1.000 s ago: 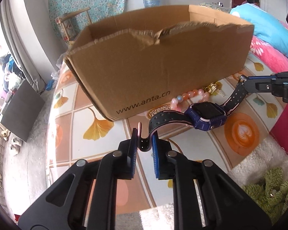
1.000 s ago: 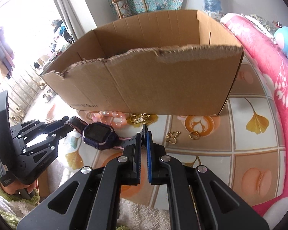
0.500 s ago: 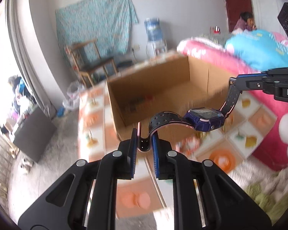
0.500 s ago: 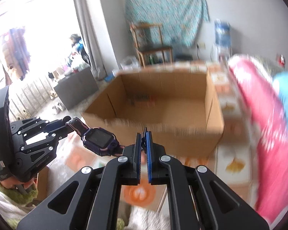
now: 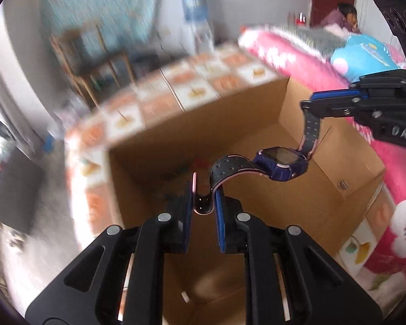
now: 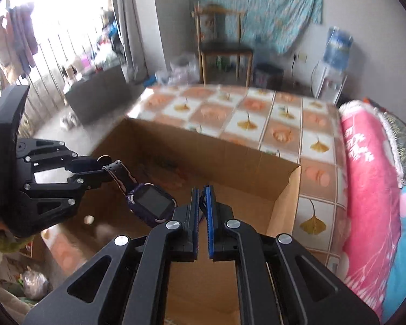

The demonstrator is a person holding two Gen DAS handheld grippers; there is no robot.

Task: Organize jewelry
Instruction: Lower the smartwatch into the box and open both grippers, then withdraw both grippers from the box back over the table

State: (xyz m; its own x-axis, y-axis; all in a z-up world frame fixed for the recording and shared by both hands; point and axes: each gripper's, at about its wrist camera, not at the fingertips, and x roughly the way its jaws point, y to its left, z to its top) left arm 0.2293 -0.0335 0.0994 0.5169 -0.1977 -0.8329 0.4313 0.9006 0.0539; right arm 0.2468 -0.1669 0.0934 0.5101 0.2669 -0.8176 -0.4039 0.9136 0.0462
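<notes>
A purple smartwatch [image 5: 282, 162] with black and pink straps hangs between my two grippers above the open cardboard box [image 5: 346, 168]. My left gripper [image 5: 203, 197] is shut on the folded end of one strap. My right gripper [image 6: 202, 203] is shut on the other strap end; it also shows in the left wrist view [image 5: 311, 105], and the left gripper shows in the right wrist view [image 6: 105, 170]. The watch [image 6: 151, 199] hangs over the inside of the box [image 6: 281, 205].
The box stands on a table with an orange and white leaf-pattern cloth [image 6: 278, 127]. A pink floral quilt [image 6: 370, 189] lies to the right. A wooden chair [image 6: 222, 46] and a water dispenser [image 6: 335, 62] stand by the far wall.
Both grippers have risen with the watch from table level in front of the box and moved forward, so the watch now hangs over the box's open top.
</notes>
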